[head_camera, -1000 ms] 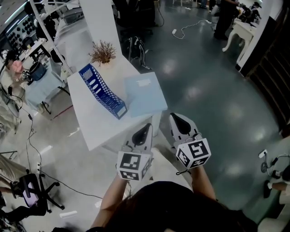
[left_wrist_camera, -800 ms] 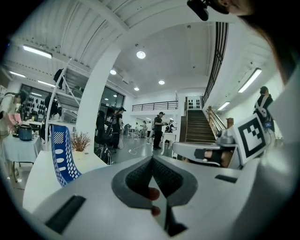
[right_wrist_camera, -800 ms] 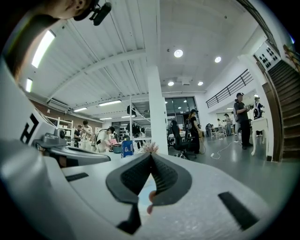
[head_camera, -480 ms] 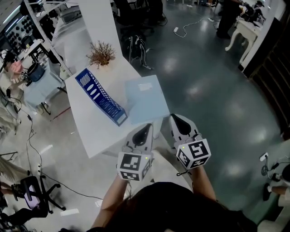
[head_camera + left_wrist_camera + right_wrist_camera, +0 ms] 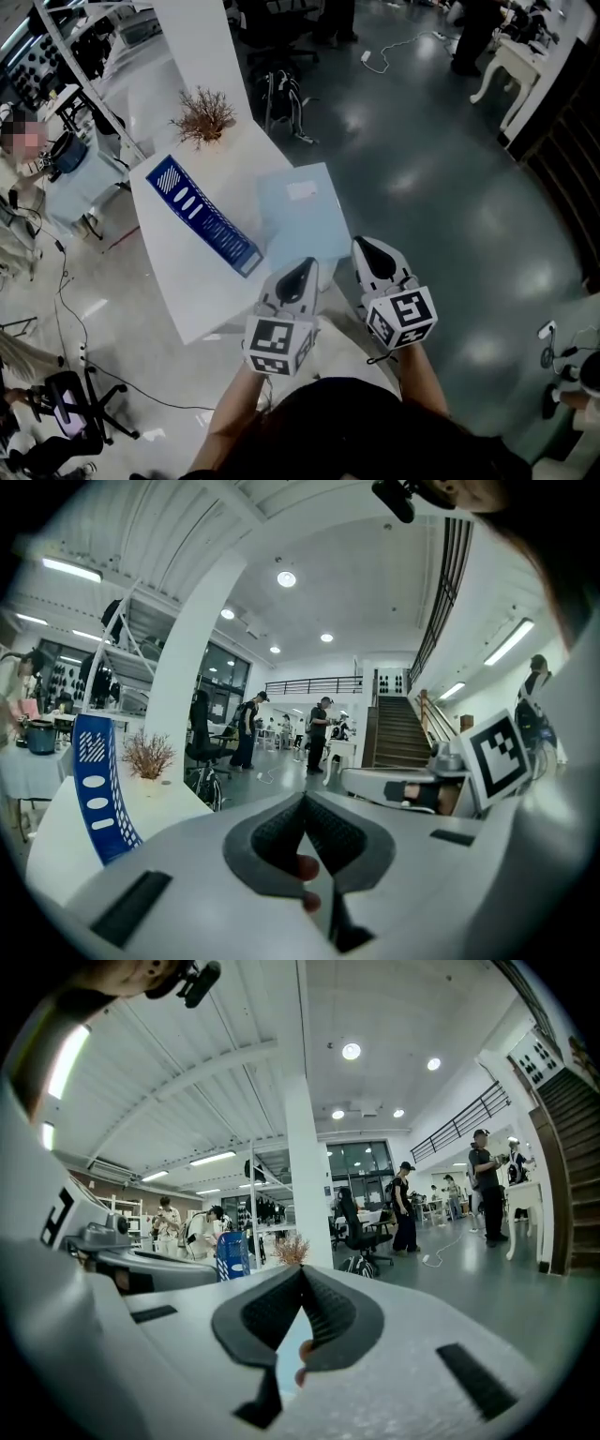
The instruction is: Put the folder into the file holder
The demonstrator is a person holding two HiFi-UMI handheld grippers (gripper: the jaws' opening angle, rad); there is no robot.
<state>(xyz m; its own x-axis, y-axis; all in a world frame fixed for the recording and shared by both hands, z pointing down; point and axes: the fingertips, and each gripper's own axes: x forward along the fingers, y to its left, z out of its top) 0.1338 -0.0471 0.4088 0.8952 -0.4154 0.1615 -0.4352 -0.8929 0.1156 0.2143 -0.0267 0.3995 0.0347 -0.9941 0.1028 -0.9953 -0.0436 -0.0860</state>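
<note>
Folder (image 5: pixel 302 214) lay flat along the worktop's (image 5: pixel 187 272) right edge, long axis pointing away from me — near edge partly hidden behind my left tongs (image 5: pixel 307 267). These and my right tongs (image 5: pixel 362 244) were pressed together — pinching nothing.

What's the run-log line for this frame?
left gripper shut, empty | right gripper shut, empty | folder flat on table, ungrasped | file holder beside folder

The dark floor (image 5: pixel 450 187) at right shone glossy and wet-looking; the white table (image 5: pixel 187 272) looked smooth and matt, the blue file holder (image 5: pixel 202 217) plastic, the pale folder (image 5: pixel 302 216) matt.
</note>
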